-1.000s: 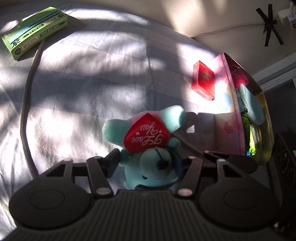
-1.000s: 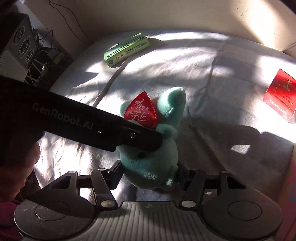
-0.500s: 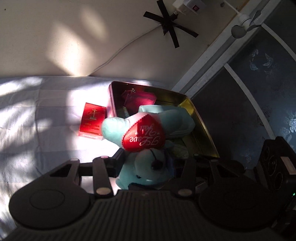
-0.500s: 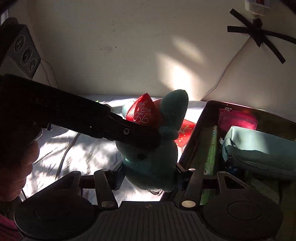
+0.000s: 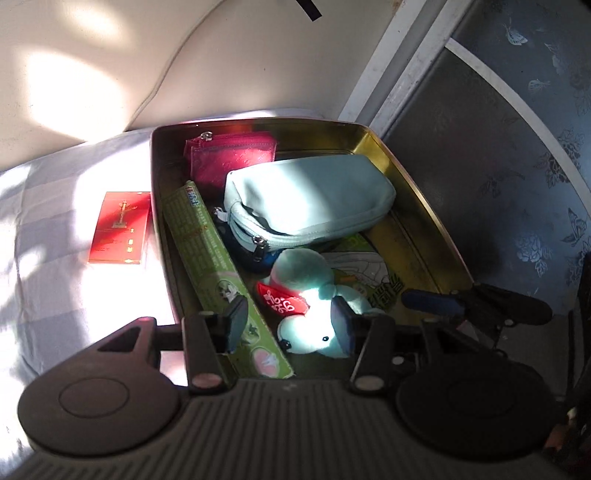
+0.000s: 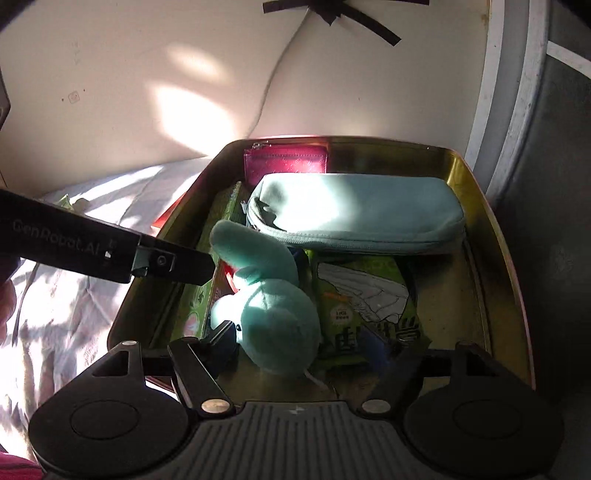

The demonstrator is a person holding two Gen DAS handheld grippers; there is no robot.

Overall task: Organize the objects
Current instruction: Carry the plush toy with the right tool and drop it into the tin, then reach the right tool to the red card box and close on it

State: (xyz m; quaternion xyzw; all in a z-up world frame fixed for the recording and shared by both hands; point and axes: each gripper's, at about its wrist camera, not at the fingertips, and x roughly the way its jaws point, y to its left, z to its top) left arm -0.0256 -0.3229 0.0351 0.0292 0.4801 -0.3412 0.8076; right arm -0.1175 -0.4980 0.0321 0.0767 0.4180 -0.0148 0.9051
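Sunlit bedsheet [image 5: 55,206], gold tin [image 5: 417,192], teal plush [image 5: 314,295] (face half-hidden).

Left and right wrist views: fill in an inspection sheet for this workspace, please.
Surface: white cloth, sunlit in patches.
Job's things: plush toy lies in the tin with teal pouch, pink wallet, long green box and green packet; red box on the cloth beside the tin.
Clutter: nothing seen.
Grippers: left gripper open, a gap beside the plush toy; right gripper has just been opening, plush toy between its jaws, one pad clear.
Cables: white cable down the wall below black tape.
Surroundings: white frame, dark patterned panel.
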